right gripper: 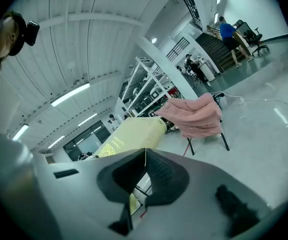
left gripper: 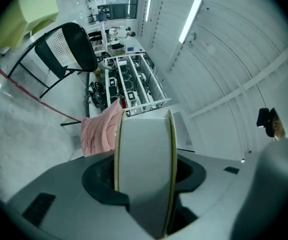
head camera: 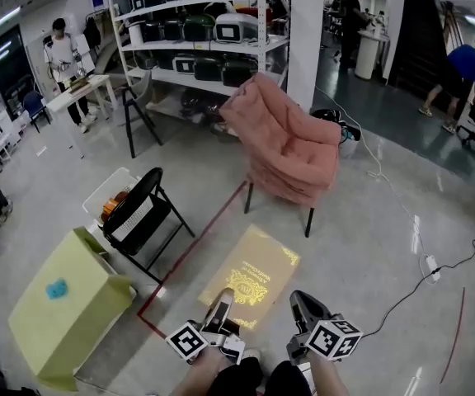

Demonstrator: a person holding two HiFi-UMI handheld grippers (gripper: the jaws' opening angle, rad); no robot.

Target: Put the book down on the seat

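Note:
A yellow book (head camera: 250, 275) with a gold ornament on its cover hangs in front of me over the floor. My left gripper (head camera: 221, 308) is shut on its near left edge. In the left gripper view the white page block (left gripper: 144, 154) fills the space between that gripper's (left gripper: 144, 179) jaws. My right gripper (head camera: 302, 302) is at the book's near right side. Its pads (right gripper: 156, 171) are closed on a thin yellow edge of the book (right gripper: 129, 136). The pink cushioned seat (head camera: 291, 151) stands ahead, apart from the book, and shows in both gripper views (left gripper: 100, 126) (right gripper: 196, 115).
A black folding chair (head camera: 138, 213) and a pale green box (head camera: 64, 299) stand to the left. Red tape (head camera: 196, 246) marks the floor. A cable with a power strip (head camera: 430, 266) lies to the right. Shelving (head camera: 196, 31) and several people are further back.

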